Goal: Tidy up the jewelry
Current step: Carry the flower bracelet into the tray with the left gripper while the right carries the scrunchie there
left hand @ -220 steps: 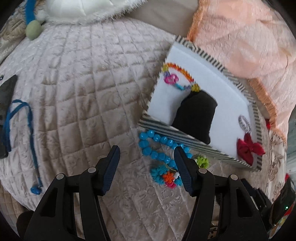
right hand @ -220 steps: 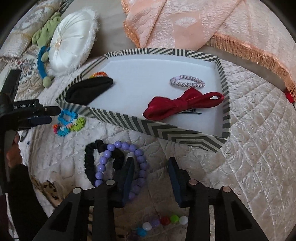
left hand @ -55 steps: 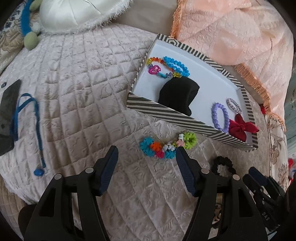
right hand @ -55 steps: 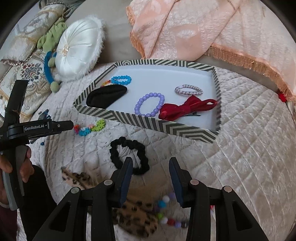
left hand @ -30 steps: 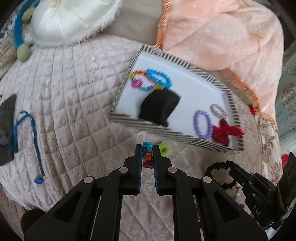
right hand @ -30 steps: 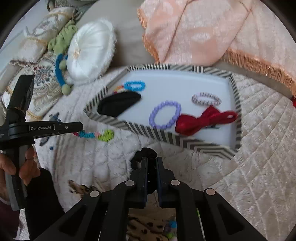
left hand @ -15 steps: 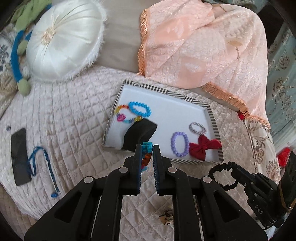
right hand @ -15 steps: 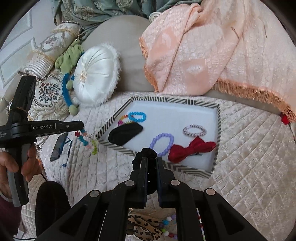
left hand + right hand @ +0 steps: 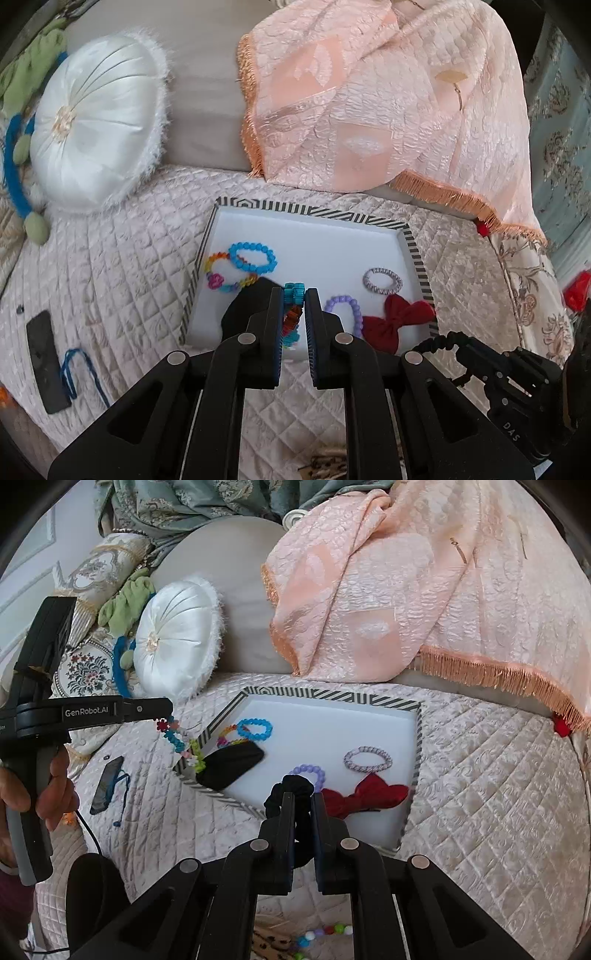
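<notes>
A striped-rim white tray [image 9: 413, 248] [image 9: 417, 746] lies on the quilted bed. It holds a blue bead bracelet [image 9: 253, 257], a rainbow bracelet [image 9: 216, 275], a black pouch [image 9: 231, 764], a purple bead bracelet [image 9: 345, 303], a silver hair tie [image 9: 382, 280] and a red bow [image 9: 397, 317]. My left gripper [image 9: 294, 295] is shut on a multicolour flower bracelet [image 9: 181, 742] and holds it raised over the tray's near left part. My right gripper [image 9: 303, 799] is shut on a black scrunchie [image 9: 295, 786], raised above the tray's near edge.
A white round cushion [image 9: 96, 118] and a peach fringed cloth [image 9: 369, 96] lie behind the tray. A black phone [image 9: 44, 362] with a blue cord [image 9: 79, 373] lies at left. A leopard-print item [image 9: 273, 941] and loose coloured beads [image 9: 325, 932] lie close in front.
Both grippers have lifted higher and come in over the tray with their loads. Earlier they closed on the flower bracelet and the scrunchie on the quilt.
</notes>
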